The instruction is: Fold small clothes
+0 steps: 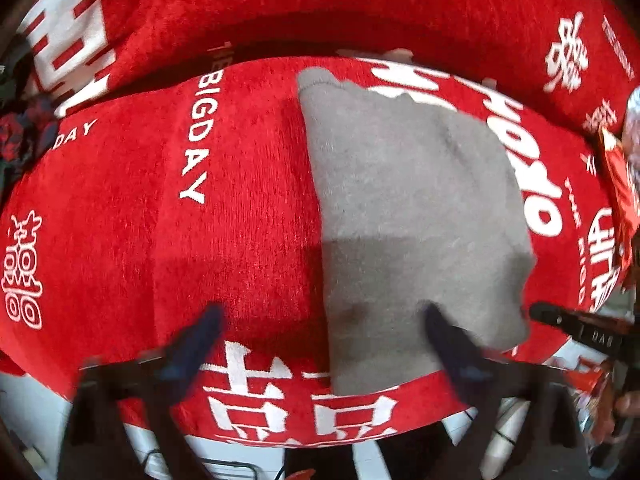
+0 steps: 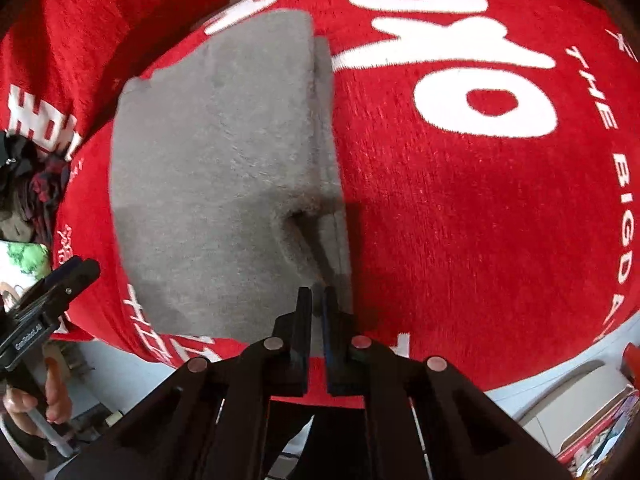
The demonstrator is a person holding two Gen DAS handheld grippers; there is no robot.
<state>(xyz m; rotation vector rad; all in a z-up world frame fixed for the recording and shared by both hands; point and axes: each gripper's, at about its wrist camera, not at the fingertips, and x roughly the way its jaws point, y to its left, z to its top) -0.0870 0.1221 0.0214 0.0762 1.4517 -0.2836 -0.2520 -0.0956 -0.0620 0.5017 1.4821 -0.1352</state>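
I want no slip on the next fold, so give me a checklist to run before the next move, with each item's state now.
1. Left gripper clear of the cloth: ok, jaws wide open, nothing pinched.
2. Right gripper gripping the grey cloth: ok, jaws shut on its near right edge.
3. Cloth lies flat: not ok, a pucker sits just ahead of the right gripper.
4. Folded edges line up: not ok, a lower layer shows past the right edge.
5. Cloth fully on the red blanket: ok.
6. Space beside the cloth for the fold: ok, bare blanket on both sides.
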